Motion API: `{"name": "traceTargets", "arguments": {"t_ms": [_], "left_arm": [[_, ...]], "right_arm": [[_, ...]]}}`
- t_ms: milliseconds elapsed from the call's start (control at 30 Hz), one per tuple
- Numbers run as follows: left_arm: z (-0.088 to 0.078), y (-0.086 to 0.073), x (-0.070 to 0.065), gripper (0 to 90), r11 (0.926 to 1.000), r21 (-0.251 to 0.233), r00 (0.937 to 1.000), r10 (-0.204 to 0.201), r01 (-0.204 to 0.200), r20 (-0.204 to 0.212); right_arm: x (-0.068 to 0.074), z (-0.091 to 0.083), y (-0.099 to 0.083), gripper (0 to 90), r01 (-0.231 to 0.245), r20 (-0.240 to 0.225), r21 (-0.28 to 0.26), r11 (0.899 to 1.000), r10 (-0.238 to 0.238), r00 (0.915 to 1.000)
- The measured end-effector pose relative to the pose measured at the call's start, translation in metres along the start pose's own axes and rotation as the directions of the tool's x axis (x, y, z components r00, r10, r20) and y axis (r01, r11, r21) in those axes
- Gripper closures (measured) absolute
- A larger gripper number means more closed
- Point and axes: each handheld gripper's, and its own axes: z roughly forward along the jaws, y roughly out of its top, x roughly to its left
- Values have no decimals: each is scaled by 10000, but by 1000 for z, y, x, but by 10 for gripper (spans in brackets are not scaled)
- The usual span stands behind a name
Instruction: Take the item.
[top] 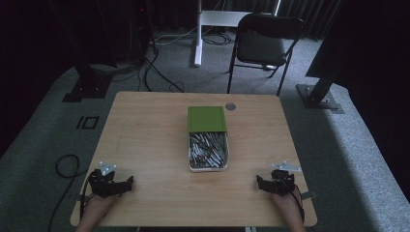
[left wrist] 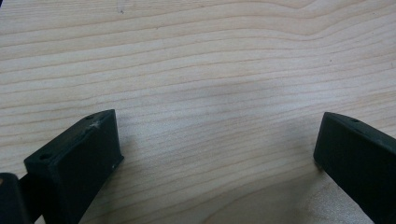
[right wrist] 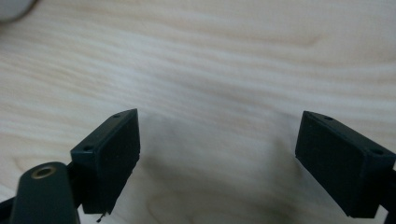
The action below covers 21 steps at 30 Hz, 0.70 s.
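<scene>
Currently, the left gripper [top: 126,183] and right gripper [top: 260,182] are rested near the tabletop's [top: 145,140] front corners, jaws spread wide and empty. Between them, farther back, a clear box of small metal parts [top: 208,150] is seen, its green lid [top: 207,119] touching behind.

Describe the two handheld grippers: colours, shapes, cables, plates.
Both the left gripper and the right gripper are black, each with a grey three-cornered plate on top and a dark cable trailing back. Their jaws are blocky black pads with flat faces and small screw holes. No sleeves show on the forearms.
</scene>
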Motion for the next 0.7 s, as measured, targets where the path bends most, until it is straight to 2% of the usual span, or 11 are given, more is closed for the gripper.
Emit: {"name": "traceTargets", "arguments": {"t_ms": [133,233,433,500,700], "left_arm": [[0,0,0,13,10000,0,10000,0,0,-1],[0,0,0,13,10000,3,10000,0,0,-2],[0,0,0,13,10000,0,10000,0,0,0],[0,0,0,13,10000,-1,10000,0,0,-1],[0,0,0,13,10000,2,10000,3,-3,-2]], "right_arm": [[8,-4,10,145,281,-291,-178,9994,-286,9992],[13,-8,17,145,271,-516,-366,9990,-290,9982],[27,-26,43,146,475,-1165,-983,9940,-589,9914],[31,-31,50,175,657,-1194,-1212,9905,-803,9896],[44,-40,61,180,1099,-1351,-1567,9815,-1315,9821]]}}
